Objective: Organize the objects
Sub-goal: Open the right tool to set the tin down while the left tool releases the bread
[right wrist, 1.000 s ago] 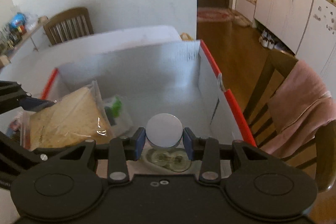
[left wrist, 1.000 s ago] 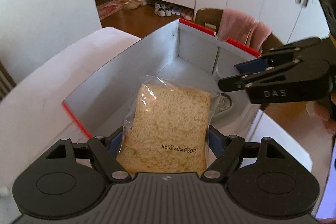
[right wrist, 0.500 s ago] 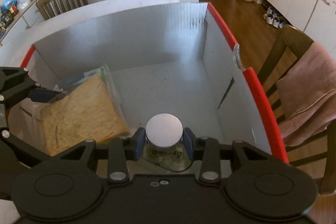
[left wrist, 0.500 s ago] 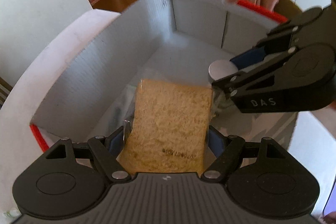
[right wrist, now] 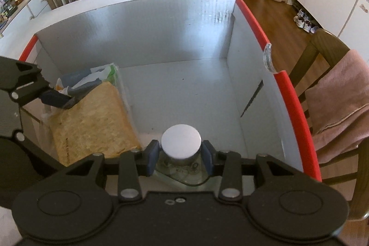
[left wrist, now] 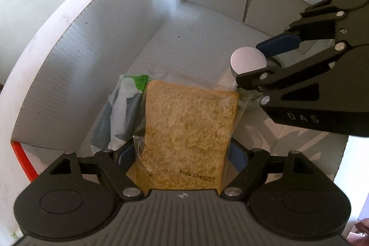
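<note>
both things are being lowered into the box [right wrist: 288, 93]. the left tongs [left wrist: 184, 153] grip one bag of bread [left wrist: 186, 130], just beside one packet [left wrist: 124, 107]. the right tongs [right wrist: 181, 155] grip one glass jar [right wrist: 181, 142], jaws easing apart. next, judging by this, each needs letting go once settled.

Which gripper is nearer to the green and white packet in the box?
Left. The left gripper, holding the bagged bread, is right beside the packet. The right gripper holds the jar beyond the bread, farther away.
</note>
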A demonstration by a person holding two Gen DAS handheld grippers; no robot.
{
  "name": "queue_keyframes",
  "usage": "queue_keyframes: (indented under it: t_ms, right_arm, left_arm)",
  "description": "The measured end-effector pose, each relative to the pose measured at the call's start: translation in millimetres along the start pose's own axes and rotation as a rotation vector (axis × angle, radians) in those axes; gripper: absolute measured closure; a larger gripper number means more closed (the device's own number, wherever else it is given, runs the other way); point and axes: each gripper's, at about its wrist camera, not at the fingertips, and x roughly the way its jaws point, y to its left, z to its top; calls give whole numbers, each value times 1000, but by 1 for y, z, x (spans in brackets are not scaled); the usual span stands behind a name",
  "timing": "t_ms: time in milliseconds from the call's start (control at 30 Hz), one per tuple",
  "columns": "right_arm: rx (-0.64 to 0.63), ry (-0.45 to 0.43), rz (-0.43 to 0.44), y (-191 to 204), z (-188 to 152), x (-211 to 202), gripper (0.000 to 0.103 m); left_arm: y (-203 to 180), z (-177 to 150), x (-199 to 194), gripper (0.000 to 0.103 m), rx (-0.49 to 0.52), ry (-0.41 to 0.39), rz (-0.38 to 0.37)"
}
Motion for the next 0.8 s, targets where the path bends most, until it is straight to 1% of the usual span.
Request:
queue_keyframes:
  t_ms: [133,300,400,467,567,667,800]
  right_arm:
    - [-23,-11,-5,2,0,-4,56]
    - [-20,-45,-10,-2,0,-14,55]
    - [0,-72,-1,-6,-2,-25,52]
    - [8,-84,6,-6,-4,-32,41]
    - [14,-110,7,-6,-8,-45,41]
    - [24,-128,14,-7,-13,-54,40]
    - [27,-153,30,-5,-20,-70,40]
  left_arm:
    - [3,0,0,21,-11,12,-19]
    - [10,-4,-6,20,-52,-4,-67]
    - [20,-9,-15,20,-103,-41,-113]
    - [26,-14,-22,20,-131,-70,-141]
    - [34,-19,-32,13,-164,-108,-152]
    - [34,-24,-48,13,-167,-148,-150]
    - [44,-30,-70,13,-184,-208,-173]
